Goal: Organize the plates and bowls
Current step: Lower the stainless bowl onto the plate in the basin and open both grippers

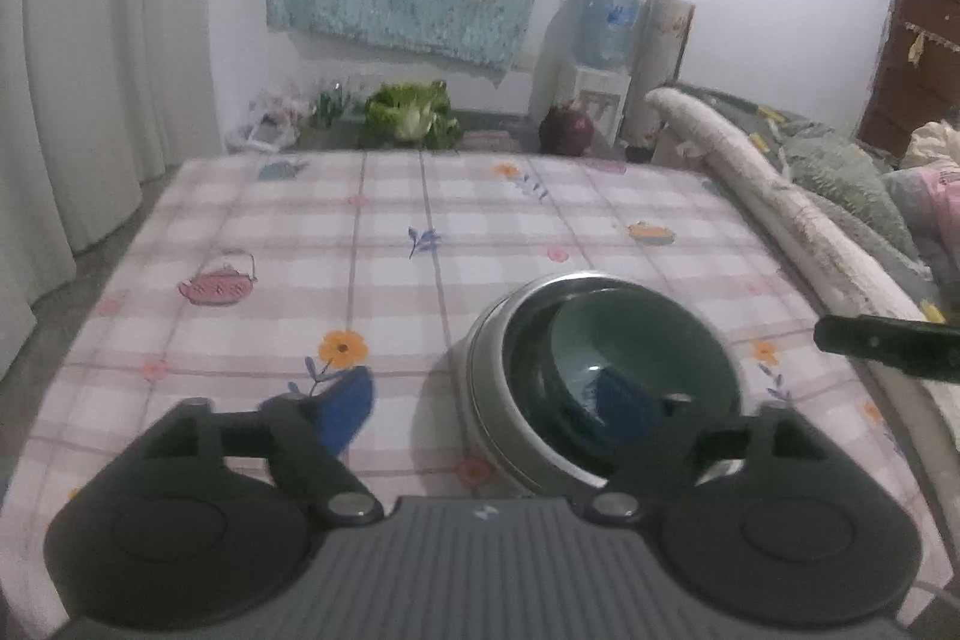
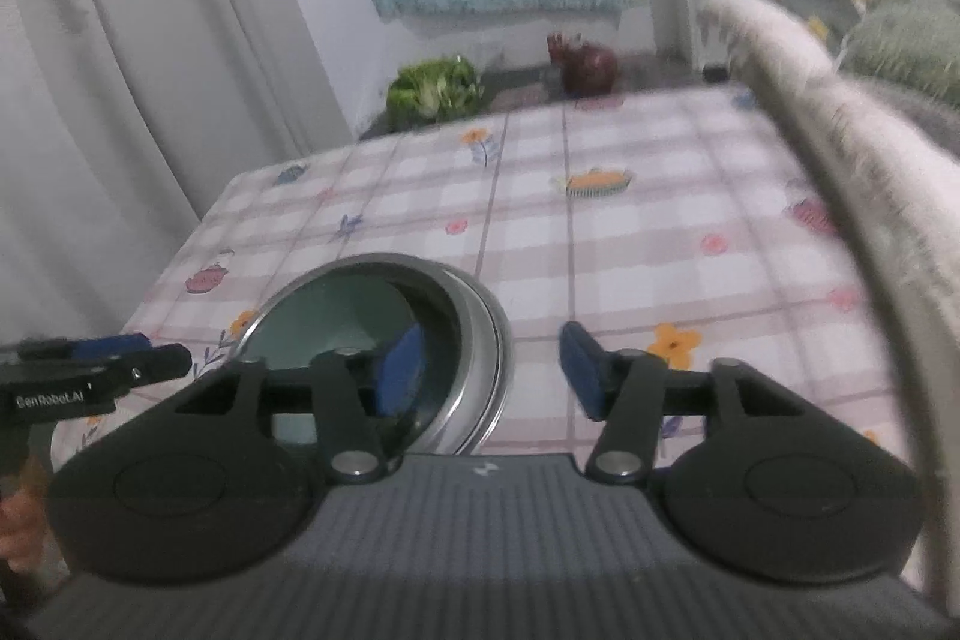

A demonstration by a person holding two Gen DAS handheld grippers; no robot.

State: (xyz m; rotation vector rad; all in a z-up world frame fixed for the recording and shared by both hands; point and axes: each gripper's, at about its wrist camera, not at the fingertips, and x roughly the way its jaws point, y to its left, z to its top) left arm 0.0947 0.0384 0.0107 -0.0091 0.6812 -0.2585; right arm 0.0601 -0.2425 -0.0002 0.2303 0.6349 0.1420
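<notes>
Left wrist view: the counter (image 1: 270, 244), spread with a checked flowered cloth, carries one nested stack near its front edge. Largest in the stack is a steel bowl (image 1: 480, 376) with a thin bright rim and smooth walls; it is judged stiff, light for its size and slippery to blue pads. Inside it sits a dark green bowl (image 1: 708, 370), glossy and probably ceramic, so heavier and liable to chip; the two may slide on each other if tipped. A smaller, paler green bowl (image 1: 585, 340) appears to rest inside that one, though blur leaves this uncertain. The best hold is judged to be across a rim, one pad inside and one outside the wall, and the whole stack is better lifted level from two opposite sides. The left tool (image 1: 492, 406) stands wide, nothing between its pads; one finger hangs over the stack, the other over bare cloth.

Right wrist view: the right tool (image 2: 495, 370) is likewise spread and empty, its left pad above the stack's rim and its right pad over cloth.
</notes>
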